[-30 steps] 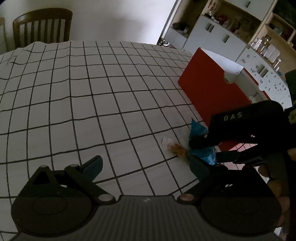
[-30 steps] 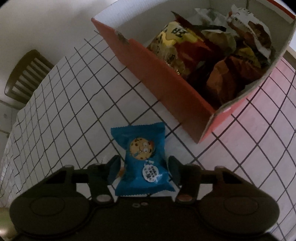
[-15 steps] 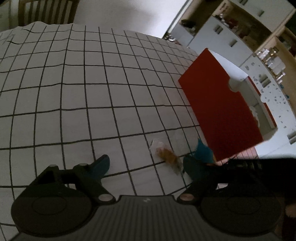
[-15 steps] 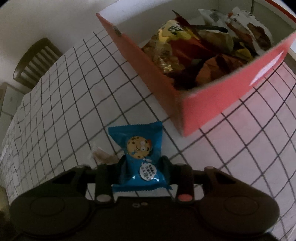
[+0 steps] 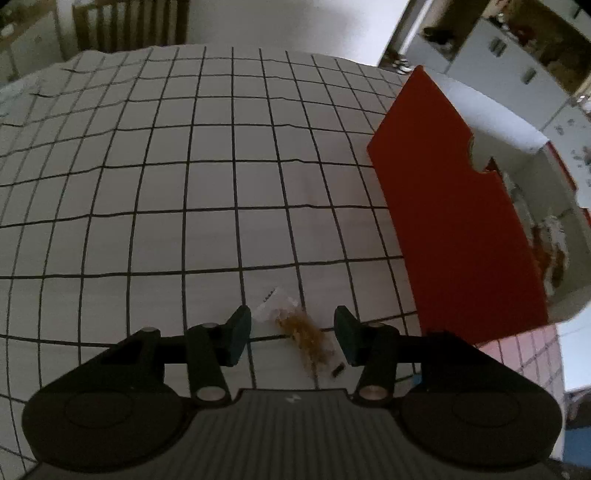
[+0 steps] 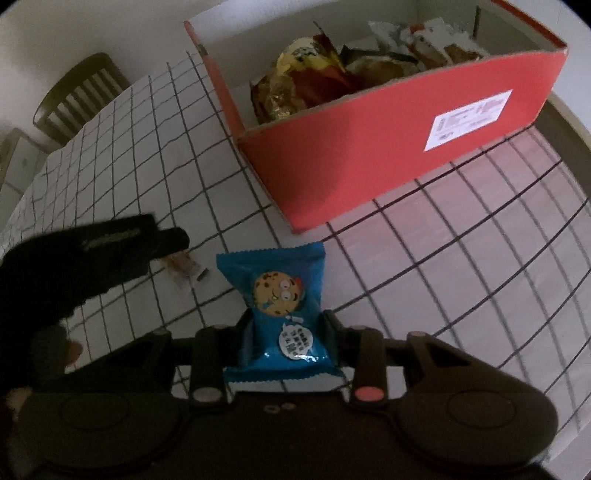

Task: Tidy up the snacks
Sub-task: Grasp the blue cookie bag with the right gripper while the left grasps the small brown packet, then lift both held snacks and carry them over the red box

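Observation:
My right gripper is shut on a blue cookie packet and holds it above the table, near the red snack box, which holds several snack bags. A small clear packet with a brown snack lies on the checked tablecloth. My left gripper is open, with its fingers on either side of that packet. The left gripper also shows in the right wrist view, over the same packet.
The red box stands at the right in the left wrist view. A wooden chair stands behind the table's far edge. White cabinets are at the back right. The checked cloth covers the table.
My right gripper has closed on the blue packet and lifted it back from the table. My left gripper has moved right and forward until it straddles the small brown snack packet.

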`<state>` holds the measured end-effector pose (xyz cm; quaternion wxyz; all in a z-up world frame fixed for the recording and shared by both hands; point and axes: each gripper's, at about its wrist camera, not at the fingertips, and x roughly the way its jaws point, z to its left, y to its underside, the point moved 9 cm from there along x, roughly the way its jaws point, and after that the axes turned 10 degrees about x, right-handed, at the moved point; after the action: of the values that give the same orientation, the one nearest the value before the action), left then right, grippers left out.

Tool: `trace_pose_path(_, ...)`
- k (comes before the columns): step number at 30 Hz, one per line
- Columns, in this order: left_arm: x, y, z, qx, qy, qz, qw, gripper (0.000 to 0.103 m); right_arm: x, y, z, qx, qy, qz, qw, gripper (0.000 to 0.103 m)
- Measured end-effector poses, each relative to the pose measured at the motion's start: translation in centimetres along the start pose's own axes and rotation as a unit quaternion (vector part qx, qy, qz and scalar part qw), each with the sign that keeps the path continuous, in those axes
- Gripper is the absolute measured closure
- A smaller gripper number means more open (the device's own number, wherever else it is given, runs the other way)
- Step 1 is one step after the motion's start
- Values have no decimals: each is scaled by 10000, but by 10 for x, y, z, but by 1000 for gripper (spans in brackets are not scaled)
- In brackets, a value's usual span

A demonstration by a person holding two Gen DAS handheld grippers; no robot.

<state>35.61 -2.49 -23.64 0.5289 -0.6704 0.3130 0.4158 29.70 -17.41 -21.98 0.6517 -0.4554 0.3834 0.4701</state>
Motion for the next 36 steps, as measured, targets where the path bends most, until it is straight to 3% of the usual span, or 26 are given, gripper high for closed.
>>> trace_pose_path(7,2,0,-3,84,-564,-8,9984,77,-15,1,-23,-114,-1,-87,9999,67)
trace_pose_path(11,2,2,-2,160,-429,-20,9990,88,-21,-1,-35,-77,-24,-129,9999,67)
trace_pose_path(16,-4,7,13,44,-220,45,9997,89,-32,-9,-46,-109,-82,-241,9996,67)
trace_pose_path(18,-8,9,20,-153,24,61,9999,89,-37,-12,-50,-143,-105,-288,9994,67)
trace_pose_path(25,-37,14,38,-404,169,-82,9990,90,-54,-16,-64,-350,-173,-365,9986,67)
trace_pose_path(36,-96,19,23,-359,344,-370,9981,89,-96,-30,-67,-1087,-321,-539,9921,67)
